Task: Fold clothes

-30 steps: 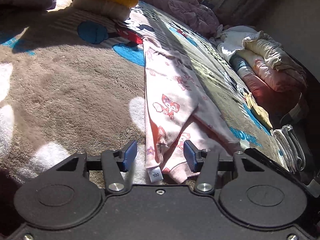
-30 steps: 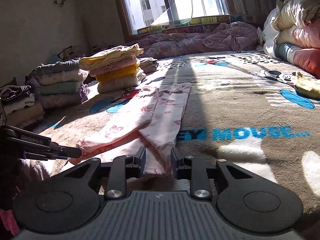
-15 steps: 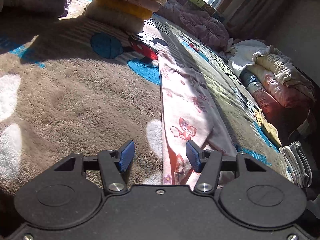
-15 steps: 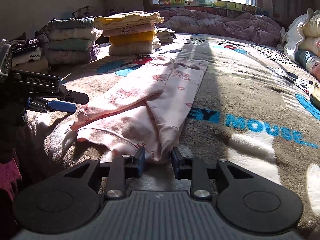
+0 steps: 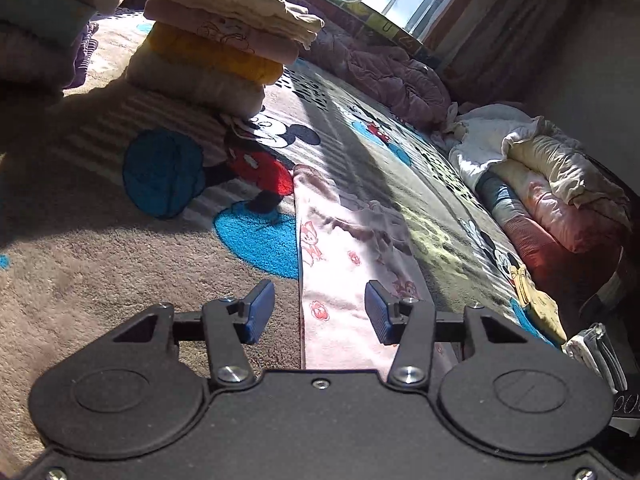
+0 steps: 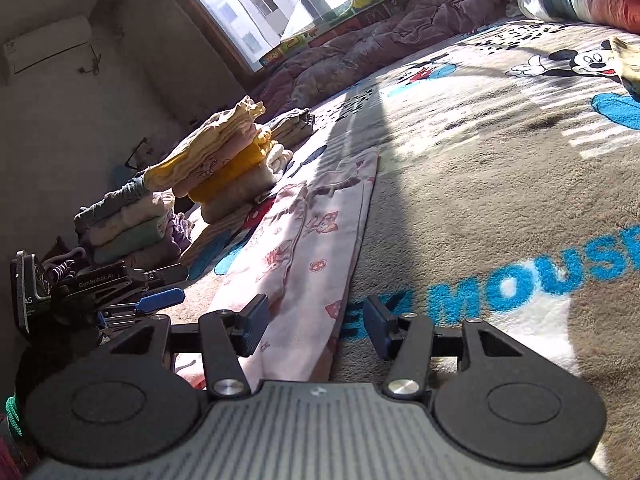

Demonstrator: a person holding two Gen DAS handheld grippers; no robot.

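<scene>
Pink cotton children's garment printed with small cartoon foxes and flowers lies flat in a long, narrow strip on the plush brown Mickey Mouse blanket, already folded lengthwise, with its near end running under both grippers.

Nearest, the left gripper has its blue-padded fingers spread apart and holds nothing; the garment's left edge runs up between them. The right gripper is likewise spread and empty, straddling the garment's right edge, with the blue "MOUSE" lettering just beside it. In the right wrist view the left gripper shows at the left, low over the blanket.

By its look the fabric is thin, light and limp: it will drape and sag wherever it is not supported, and stacked layers may slide on each other. A sound hold would probably be at the two near corners, pinching all layers at the edge, so the strip can be lifted evenly and laid over toward its far end. The pile of the blanket may drag on the cloth, so lifting seems safer than sliding.

Farther on, the far end of the garment rests near a stack of folded yellow, pink and cream clothes. Beyond lie a rumpled mauve quilt, bundled bedding and the sunlit window.
</scene>
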